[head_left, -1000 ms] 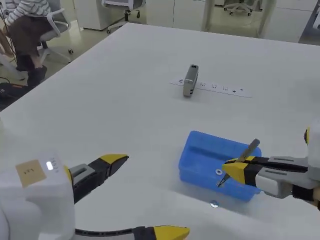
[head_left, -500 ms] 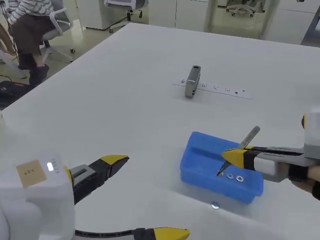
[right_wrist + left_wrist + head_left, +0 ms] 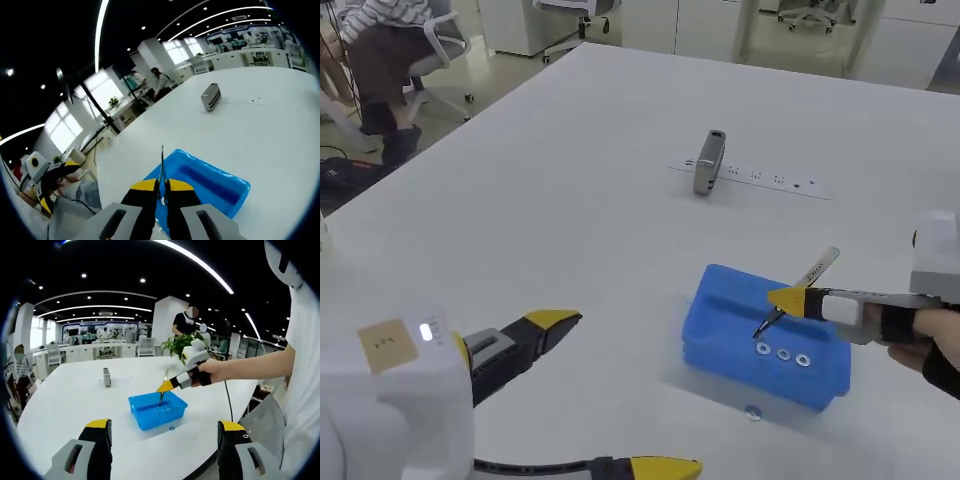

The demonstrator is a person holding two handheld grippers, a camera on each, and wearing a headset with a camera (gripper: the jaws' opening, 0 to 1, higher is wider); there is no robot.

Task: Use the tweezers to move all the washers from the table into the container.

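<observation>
Beneath my right tongs (image 3: 787, 299), clenched on the tweezers (image 3: 822, 264), the container (image 3: 720, 300) now holds three washers (image 3: 783, 354), up from two. One washer (image 3: 752, 412) remains, between them and my released left tongs (image 3: 635, 392).

Your right gripper (image 3: 788, 298) is pulling up and back a bit. The thin metal tweezers (image 3: 769, 321) it's clamped on now point at the middle of the blue plastic container (image 3: 720, 305), not down by its near wall like a second ago. With the gripper out of the way you go from one small silver washer showing inside, to two, to three small silver washers (image 3: 783, 354) in a row on the bottom, just beside the tweezer tip. Your hand (image 3: 932, 345) now shows behind the gripper in the head view too.
</observation>
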